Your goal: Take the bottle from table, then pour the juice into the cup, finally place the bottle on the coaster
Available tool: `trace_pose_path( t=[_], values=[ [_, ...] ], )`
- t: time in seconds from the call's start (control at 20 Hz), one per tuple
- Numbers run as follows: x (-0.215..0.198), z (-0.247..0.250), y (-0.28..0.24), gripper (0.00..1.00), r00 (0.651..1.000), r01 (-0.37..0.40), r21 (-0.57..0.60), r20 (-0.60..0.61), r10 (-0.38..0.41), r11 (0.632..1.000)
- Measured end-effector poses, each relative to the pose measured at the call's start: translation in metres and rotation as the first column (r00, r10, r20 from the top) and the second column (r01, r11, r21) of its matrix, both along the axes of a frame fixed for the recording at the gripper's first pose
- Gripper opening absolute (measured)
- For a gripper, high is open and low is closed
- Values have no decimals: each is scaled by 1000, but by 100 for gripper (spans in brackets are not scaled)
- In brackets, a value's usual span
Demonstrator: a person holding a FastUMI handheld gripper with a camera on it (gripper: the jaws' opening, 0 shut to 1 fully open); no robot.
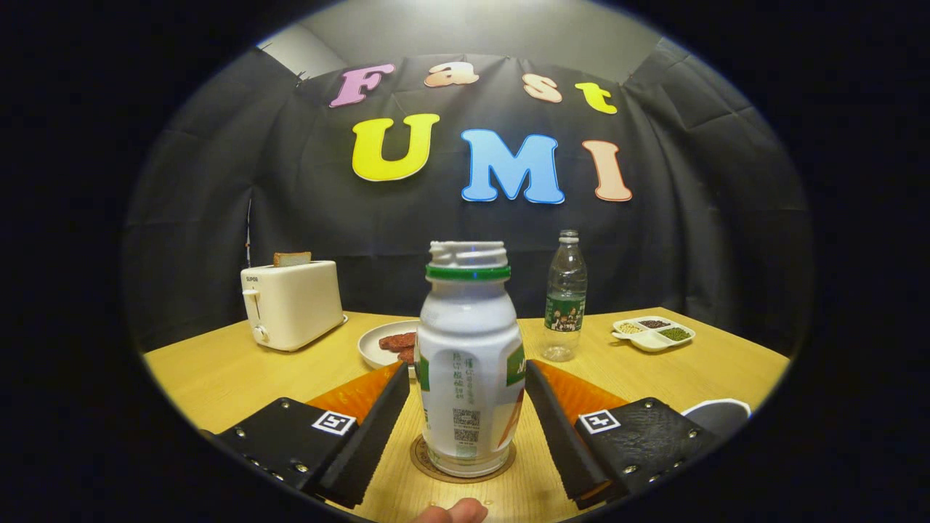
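Hand-held gripper (468, 407) fingers apart, flanking bottle (468, 363) on coaster (429, 465).

Obstacles and free room, tabletop (218, 378)

Bottle (469, 363) stood upright on coaster (429, 465) between the spread fingers (541, 421), a gap left at each side. Beyond: plate (378, 343) close behind, toaster (292, 303) off left, water bottle (565, 298) and divided dish (652, 333) off right. Bare wood is seen between toaster and plate.

Toaster (293, 305), plate (379, 343), water bottle (565, 296), divided dish (653, 333)
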State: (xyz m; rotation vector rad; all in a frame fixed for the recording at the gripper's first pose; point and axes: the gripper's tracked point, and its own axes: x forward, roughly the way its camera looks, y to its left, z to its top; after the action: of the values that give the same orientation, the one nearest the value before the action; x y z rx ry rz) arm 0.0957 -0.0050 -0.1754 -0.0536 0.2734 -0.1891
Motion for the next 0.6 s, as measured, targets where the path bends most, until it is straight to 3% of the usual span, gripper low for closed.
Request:
trace_pose_path(
  t=[0.25, 0.6],
  values=[
    [-3, 66, 14, 96, 992, -34, -1, 122, 33, 999],
    [-30, 200, 46, 96, 949, -69, -73, 301, 89, 995]
  ],
)
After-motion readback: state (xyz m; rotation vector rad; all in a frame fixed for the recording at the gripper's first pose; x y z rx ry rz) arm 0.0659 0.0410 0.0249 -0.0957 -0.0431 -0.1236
